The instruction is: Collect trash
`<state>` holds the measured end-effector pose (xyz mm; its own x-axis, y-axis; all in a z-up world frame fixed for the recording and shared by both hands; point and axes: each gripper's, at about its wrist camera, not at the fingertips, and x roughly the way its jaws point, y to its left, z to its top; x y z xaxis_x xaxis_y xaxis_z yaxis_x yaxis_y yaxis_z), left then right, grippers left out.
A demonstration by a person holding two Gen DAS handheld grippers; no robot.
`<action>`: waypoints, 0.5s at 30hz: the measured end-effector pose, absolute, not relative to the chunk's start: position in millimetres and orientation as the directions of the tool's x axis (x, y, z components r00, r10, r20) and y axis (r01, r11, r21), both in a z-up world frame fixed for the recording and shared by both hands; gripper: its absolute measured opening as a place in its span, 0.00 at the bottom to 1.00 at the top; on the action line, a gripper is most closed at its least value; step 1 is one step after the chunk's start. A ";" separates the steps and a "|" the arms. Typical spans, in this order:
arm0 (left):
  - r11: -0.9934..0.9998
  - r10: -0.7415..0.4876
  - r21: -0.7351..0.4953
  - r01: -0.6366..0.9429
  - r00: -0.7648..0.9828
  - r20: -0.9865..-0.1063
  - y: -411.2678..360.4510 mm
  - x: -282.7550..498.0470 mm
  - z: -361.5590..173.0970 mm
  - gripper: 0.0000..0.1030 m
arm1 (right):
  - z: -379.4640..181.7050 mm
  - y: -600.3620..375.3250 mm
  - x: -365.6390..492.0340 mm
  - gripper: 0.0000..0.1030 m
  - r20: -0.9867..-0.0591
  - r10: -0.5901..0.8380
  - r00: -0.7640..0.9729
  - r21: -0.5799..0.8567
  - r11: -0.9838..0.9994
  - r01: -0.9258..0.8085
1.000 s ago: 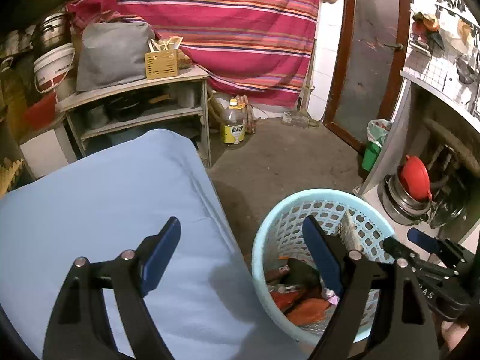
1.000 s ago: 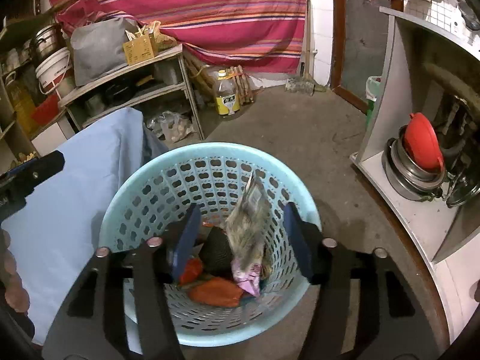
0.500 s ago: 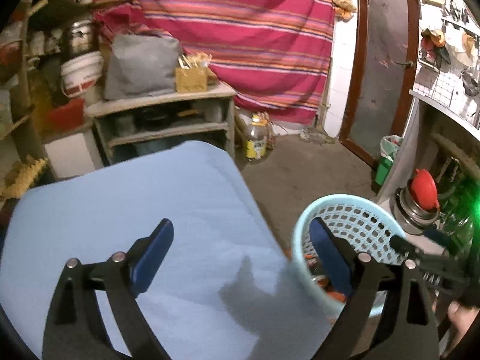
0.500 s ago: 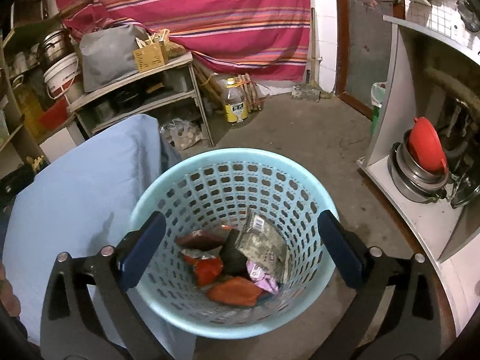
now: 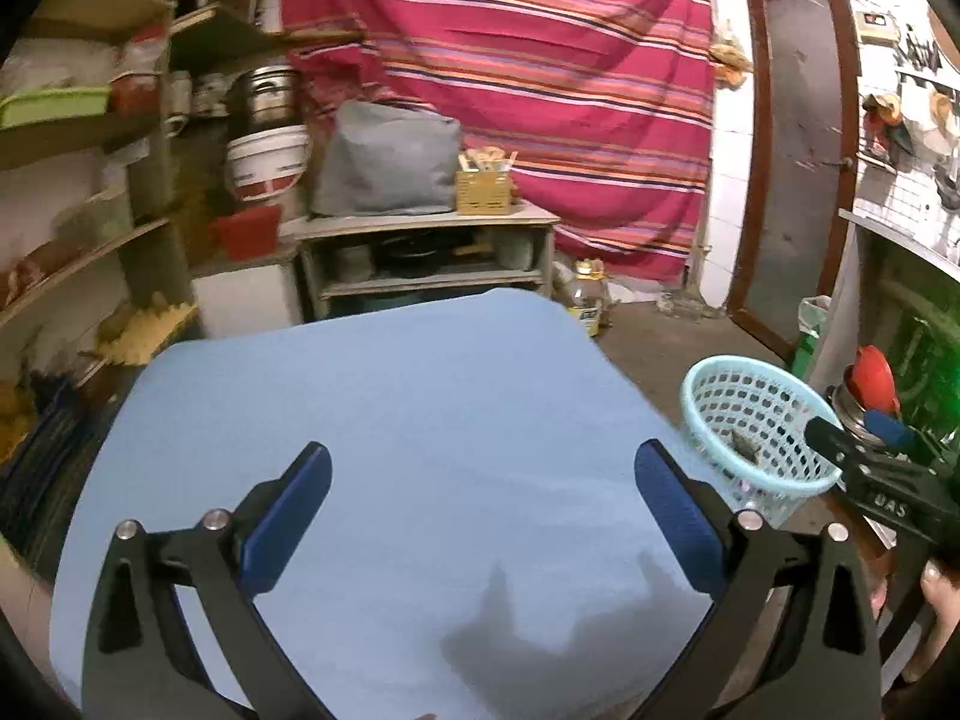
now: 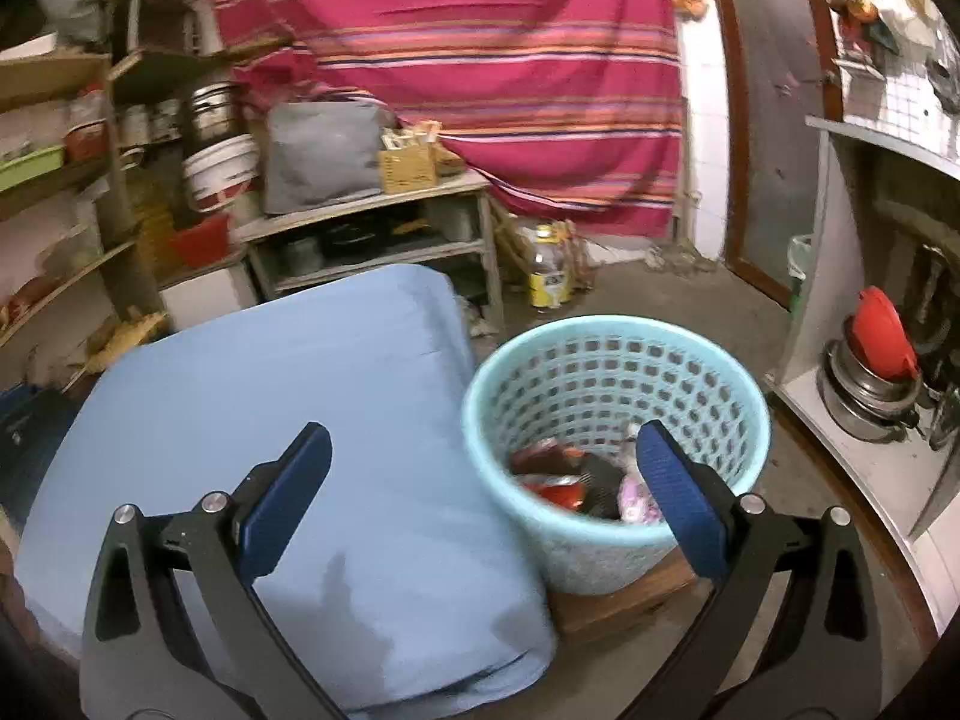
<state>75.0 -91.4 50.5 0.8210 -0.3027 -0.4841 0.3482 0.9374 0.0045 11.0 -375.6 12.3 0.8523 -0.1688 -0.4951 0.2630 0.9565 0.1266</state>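
Both claws are hanging wide apart and carrying nothing. The left claw is hovering over the blue-covered counter, whose cloth is showing no litter in either view. The right claw is hovering at the counter's right edge, its right finger crossing in front of the light blue basket. The basket is standing just beside the counter, apparently on a low wooden stand. The trash, red, dark and pink wrappers, is lying in the basket's bottom. Judging by this, the drop-off step is looking finished and the collecting is close to done, or done. The next move is calling for a look around for any wrapper left beyond these views; failing that, the claws are needing only to draw away without knocking the basket's rim.
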 end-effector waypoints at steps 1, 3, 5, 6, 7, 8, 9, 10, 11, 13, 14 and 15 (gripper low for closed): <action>0.941 -0.296 -0.003 0.337 0.824 -0.483 -81.5 69.1 47.6 0.96 | 11.1 -366.5 5.7 0.96 -0.488 -0.162 0.858 0.121 0.960 0.251; 0.950 -0.282 -0.020 0.310 0.832 -0.478 -63.3 56.5 40.6 0.96 | 8.5 -349.4 -3.0 0.96 -0.475 -0.155 0.866 0.114 0.965 0.235; 0.959 -0.251 -0.003 0.282 0.850 -0.464 -50.2 48.4 35.0 0.96 | 5.8 -331.8 -11.2 0.96 -0.465 -0.138 0.875 0.112 0.971 0.213; 0.965 -0.227 0.013 0.261 0.861 -0.455 -45.0 42.3 30.5 0.96 | 4.9 -325.2 -14.2 0.96 -0.460 -0.134 0.878 0.107 0.973 0.205; 0.969 -0.211 0.023 0.248 0.867 -0.452 -41.0 39.2 26.7 0.96 | 3.9 -317.2 -17.9 0.96 -0.451 -0.133 0.883 0.098 0.976 0.197; 0.972 -0.195 0.032 0.234 0.871 -0.451 -37.4 36.1 22.6 0.96 | 3.2 -310.5 -21.8 0.96 -0.441 -0.136 0.887 0.088 0.977 0.194; 0.974 -0.184 0.035 0.223 0.872 -0.453 -34.1 33.5 18.9 0.96 | 2.0 -302.4 -26.6 0.96 -0.425 -0.146 0.893 0.075 0.978 0.196; 0.978 -0.170 0.033 0.208 0.874 -0.455 -28.2 29.2 14.6 0.96 | 1.0 -295.1 -30.0 0.96 -0.417 -0.154 0.896 0.063 0.978 0.198; 0.980 -0.162 0.030 0.196 0.876 -0.455 -24.4 26.1 11.9 0.96 | 0.0 -290.3 -33.0 0.96 -0.412 -0.157 0.897 0.056 0.979 0.197; 0.985 -0.144 0.022 0.172 0.880 -0.453 -16.2 18.6 4.9 0.96 | -2.8 -277.3 -36.8 0.96 -0.403 -0.163 0.900 0.033 0.981 0.192; 0.986 -0.137 0.020 0.164 0.881 -0.453 -13.6 16.0 1.8 0.96 | -4.6 -271.9 -37.3 0.96 -0.403 -0.174 0.899 0.018 0.980 0.198; 0.988 -0.130 0.016 0.154 0.882 -0.454 -10.6 13.3 -1.3 0.96 | -8.0 -264.4 -37.3 0.96 -0.405 -0.176 0.898 0.004 0.981 0.194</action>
<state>13.3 -10.6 -1.3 0.8816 -0.1297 -0.4539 0.1537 0.9880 0.0163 -37.3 -264.4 -8.0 0.8975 -0.1755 -0.4046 0.1938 0.9810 0.0043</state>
